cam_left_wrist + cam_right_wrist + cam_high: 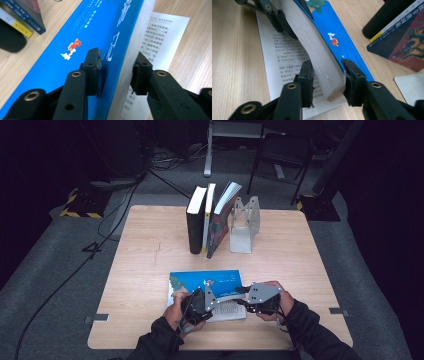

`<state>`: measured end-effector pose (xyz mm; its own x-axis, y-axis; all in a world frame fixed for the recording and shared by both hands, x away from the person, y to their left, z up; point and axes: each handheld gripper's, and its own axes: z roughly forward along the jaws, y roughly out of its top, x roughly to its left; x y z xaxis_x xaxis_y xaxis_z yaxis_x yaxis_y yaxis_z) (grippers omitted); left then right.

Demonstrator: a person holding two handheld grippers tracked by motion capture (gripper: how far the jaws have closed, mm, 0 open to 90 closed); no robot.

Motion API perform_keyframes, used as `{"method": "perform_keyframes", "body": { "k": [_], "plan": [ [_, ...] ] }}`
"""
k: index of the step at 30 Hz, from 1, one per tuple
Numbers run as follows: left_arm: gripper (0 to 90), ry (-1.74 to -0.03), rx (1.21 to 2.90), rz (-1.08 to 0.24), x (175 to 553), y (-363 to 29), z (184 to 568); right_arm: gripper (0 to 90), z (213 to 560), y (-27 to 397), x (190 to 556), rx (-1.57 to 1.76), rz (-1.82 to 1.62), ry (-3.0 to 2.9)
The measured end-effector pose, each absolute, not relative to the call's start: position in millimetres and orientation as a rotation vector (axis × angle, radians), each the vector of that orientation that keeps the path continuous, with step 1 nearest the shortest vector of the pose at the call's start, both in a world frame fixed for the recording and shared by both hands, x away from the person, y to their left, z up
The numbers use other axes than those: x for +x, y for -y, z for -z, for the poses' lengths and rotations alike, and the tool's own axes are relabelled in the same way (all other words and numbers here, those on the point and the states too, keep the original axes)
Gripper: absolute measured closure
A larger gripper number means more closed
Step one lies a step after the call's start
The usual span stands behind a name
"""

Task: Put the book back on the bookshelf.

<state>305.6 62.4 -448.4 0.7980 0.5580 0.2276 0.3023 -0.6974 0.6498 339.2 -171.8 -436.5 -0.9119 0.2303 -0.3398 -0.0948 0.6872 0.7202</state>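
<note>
Lying low in the frame's centre on the counter [150, 245], the blue book [207, 281] is running left-right; left gripper [116, 68] and right gripper [327, 78] jaws are clamping its lifted block of pages from opposite ends.

Dark sleeves; blk fingers [92, 67] w/ brass rivets; grey triangular plates.

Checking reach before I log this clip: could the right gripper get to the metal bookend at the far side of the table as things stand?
Probably not at once: the right gripper is clamped on the blue book's lifted pages. The bare table up to the bookend leaves the way free.
</note>
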Motion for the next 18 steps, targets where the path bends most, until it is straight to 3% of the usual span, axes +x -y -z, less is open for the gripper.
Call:
{"method": "perform_keyframes", "body": {
  "k": [4, 10, 13, 18],
  "plan": [
    [68.2, -0.547, 2.384, -0.538, 310.0, -72.4, 445.5, 55.1, 440.3, 174.6, 349.8, 0.111, -1.215, -2.489],
    [68.3, -0.501, 2.402, -0.474, 324.6, -93.7, 439.8, 61.2, 442.2, 167.6, 355.2, 0.102, -1.253, -2.484],
    [65.1, -0.532, 2.408, -0.446, 329.4, -100.4, 439.6, 64.0, 442.5, 161.2, 351.4, 0.088, -1.226, -2.468],
    [51.3, -0.605, 2.384, -0.501, 327.3, -100.5, 446.1, 66.5, 442.5, 153.2, 345.2, 0.125, -1.193, -2.455]
  ]
}}
